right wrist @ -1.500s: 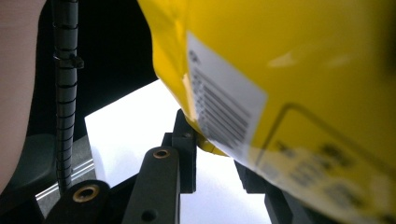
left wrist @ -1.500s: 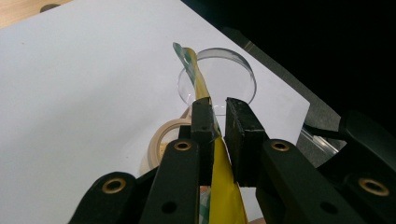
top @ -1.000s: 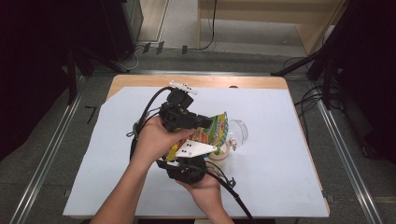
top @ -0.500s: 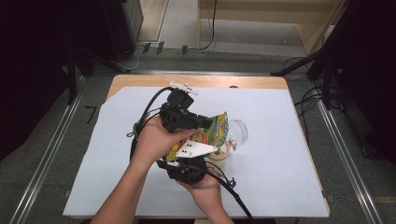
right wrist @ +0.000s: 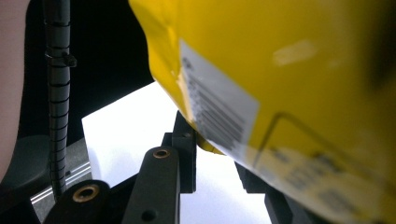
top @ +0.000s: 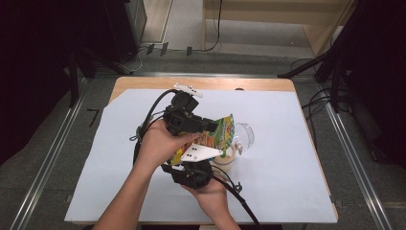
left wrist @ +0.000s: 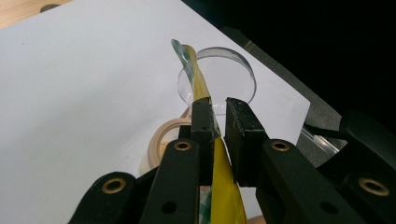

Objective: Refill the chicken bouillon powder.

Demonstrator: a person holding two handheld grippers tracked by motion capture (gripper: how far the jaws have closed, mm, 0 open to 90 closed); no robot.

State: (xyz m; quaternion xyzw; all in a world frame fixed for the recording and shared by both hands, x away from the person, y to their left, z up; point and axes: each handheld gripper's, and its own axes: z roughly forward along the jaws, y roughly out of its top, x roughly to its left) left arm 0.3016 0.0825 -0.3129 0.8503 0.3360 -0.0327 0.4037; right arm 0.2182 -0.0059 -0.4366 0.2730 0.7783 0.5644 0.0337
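A yellow and green snack packet point(top: 219, 133) is held tilted in the air between both grippers, above a beige cup point(top: 226, 162) and beside a clear round container point(top: 245, 134). My left gripper point(top: 205, 125) comes from the left and is shut on the packet's edge point(left wrist: 201, 86), which runs out ahead of its pads toward the clear container point(left wrist: 224, 70) and the beige cup point(left wrist: 161, 140). My right gripper point(top: 200, 157) sits below and is shut on the packet's lower corner point(right wrist: 280, 70), barcode side facing me. One of its jaws is hidden behind the packet.
A white sheet point(top: 297, 182) covers the wooden table point(top: 143, 82), with bare sheet to the left, right and front. Black cables point(top: 239, 201) trail from both grippers. Dark stands and floor rails point(top: 354, 158) flank the table.
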